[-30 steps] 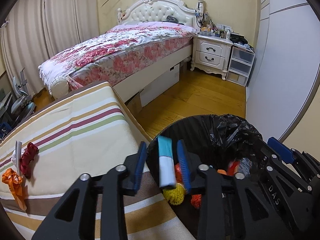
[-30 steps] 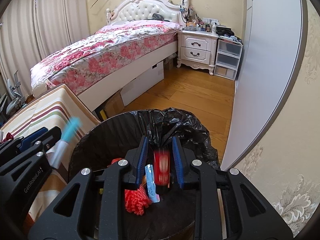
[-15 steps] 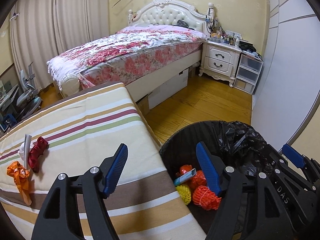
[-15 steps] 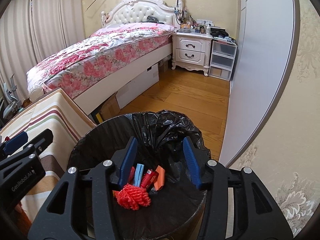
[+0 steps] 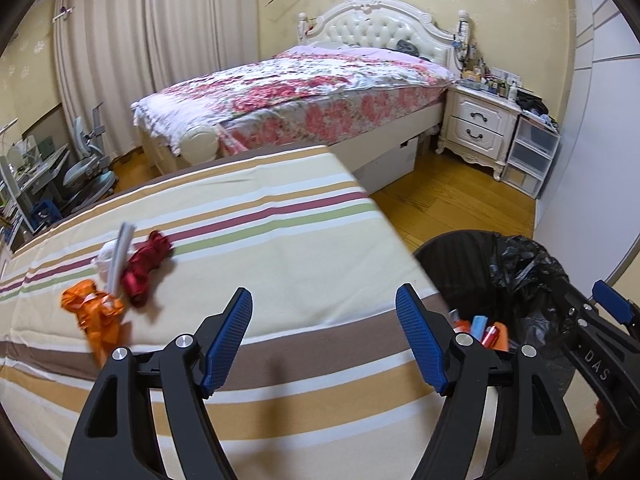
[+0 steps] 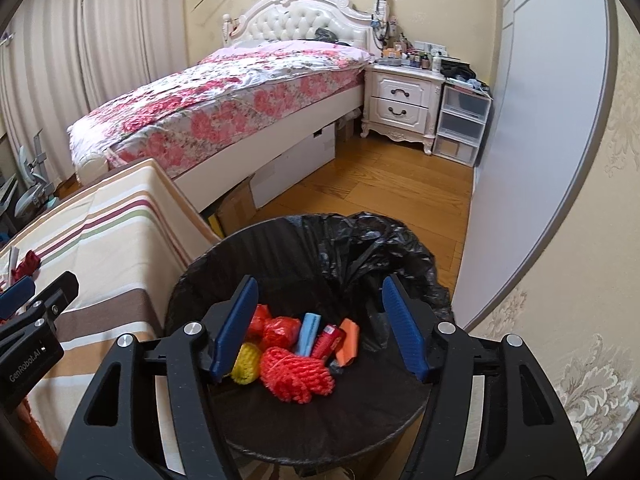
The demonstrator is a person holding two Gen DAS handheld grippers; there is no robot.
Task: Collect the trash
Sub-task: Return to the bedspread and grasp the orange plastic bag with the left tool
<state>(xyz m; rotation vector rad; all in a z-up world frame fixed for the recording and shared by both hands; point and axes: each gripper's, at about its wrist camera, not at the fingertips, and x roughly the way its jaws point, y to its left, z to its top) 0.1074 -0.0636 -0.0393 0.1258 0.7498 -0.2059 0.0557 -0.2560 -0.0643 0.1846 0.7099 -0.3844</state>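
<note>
My left gripper point(image 5: 324, 336) is open and empty above the striped tablecloth point(image 5: 280, 248). On the cloth to its left lie an orange crumpled wrapper point(image 5: 94, 316), a dark red wrapper point(image 5: 144, 264) and a white paper piece point(image 5: 114, 258). My right gripper point(image 6: 318, 328) is open and empty above the black-lined trash bin point(image 6: 392, 248). In the bin lie a red net point(image 6: 294, 374), a yellow net point(image 6: 246, 362), a blue tube point(image 6: 308, 332), a red tube point(image 6: 328, 338) and an orange piece point(image 6: 348, 340). The bin also shows in the left wrist view point(image 5: 520, 268).
The bin stands on the wooden floor point(image 6: 392, 184) just right of the table's edge. Behind are a floral bed point(image 5: 304, 92), a white nightstand point(image 6: 402, 104) and plastic drawers point(image 6: 462, 124). A grey wardrobe door point(image 6: 532, 140) runs along the right.
Both grippers opened and dropped the blue tube and the red tube into the bin. My left gripper has swung left from the bin to over the table.
</note>
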